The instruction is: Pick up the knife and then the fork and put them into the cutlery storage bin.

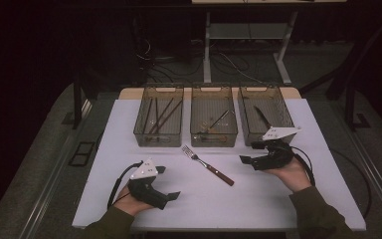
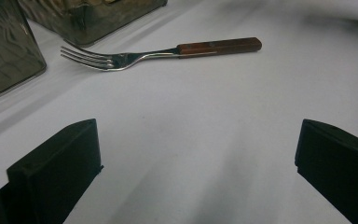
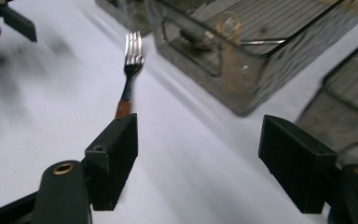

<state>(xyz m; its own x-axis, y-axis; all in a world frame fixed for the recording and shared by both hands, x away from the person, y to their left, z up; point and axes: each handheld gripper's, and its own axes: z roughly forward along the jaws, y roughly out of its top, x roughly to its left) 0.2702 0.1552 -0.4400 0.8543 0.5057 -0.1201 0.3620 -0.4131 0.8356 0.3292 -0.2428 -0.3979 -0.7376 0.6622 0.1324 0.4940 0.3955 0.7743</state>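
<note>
— Where's the fork (image 1: 207,165) lying for you?

— On the white table (image 1: 258,199), between your two hands and just in front of the middle bin (image 1: 214,122) of the three clear bins. Nothing touches it.

— Which way does it run?

— In the high view its long axis is diagonal: the tines point up and left toward the bins, and the brown wooden handle trails down and right toward your side. In your left gripper view it lies crosswise, tines to the left, handle to the right. In your right gripper view the tines point away from you, with the handle end partly hidden behind one jaw.

— And your left gripper (image 1: 165,184)?

— Its jaws stand wide apart with only bare table between them; it's near the fork, not touching.

— Your right gripper (image 1: 251,152)?

— Also spread wide and holding nothing, just beside the right bin (image 1: 265,114), aimed toward the fork.
</note>
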